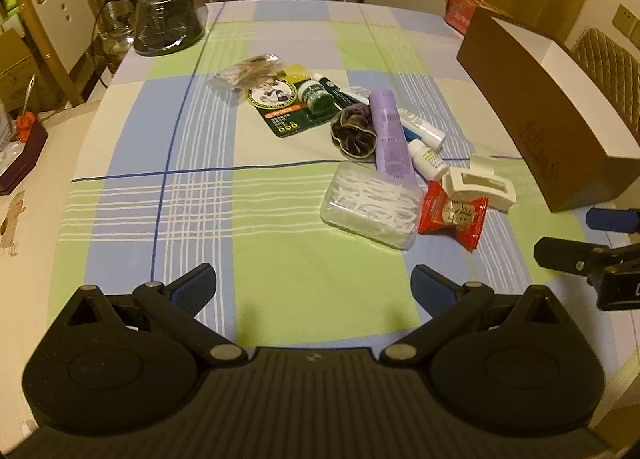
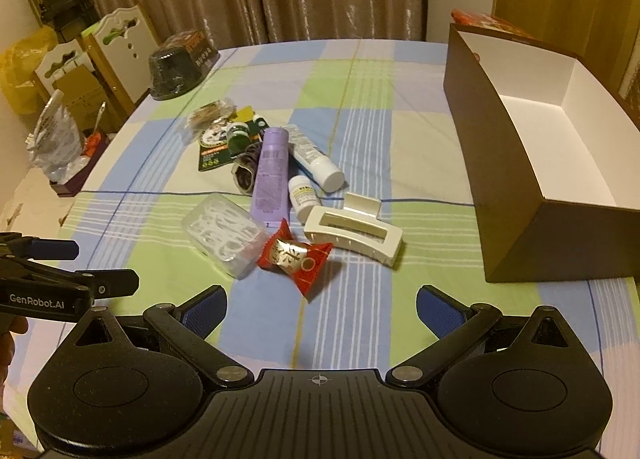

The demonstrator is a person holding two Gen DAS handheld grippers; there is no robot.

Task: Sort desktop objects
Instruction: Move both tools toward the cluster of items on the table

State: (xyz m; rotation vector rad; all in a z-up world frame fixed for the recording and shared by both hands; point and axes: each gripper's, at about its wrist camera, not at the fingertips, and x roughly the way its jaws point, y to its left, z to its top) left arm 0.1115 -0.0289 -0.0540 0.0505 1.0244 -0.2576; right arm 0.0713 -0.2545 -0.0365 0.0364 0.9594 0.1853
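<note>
Plainly, both the left gripper [image 1: 314,285] and right gripper [image 2: 322,305] hover spread wide and empty at lower frame, ready for the clutter [image 2: 276,187] beside the brown box [image 2: 520,187] at right.

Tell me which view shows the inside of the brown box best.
The right wrist view: the brown box opens toward it, showing its white floor and walls. The left wrist view shows mostly its outer side and rim.

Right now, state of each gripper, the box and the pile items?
left gripper: open, empty
right gripper: open, empty
brown box: open, nothing visible inside
hair claw: shut, lying flat
purple tube: lying down
floss pick case: lid shut
</note>
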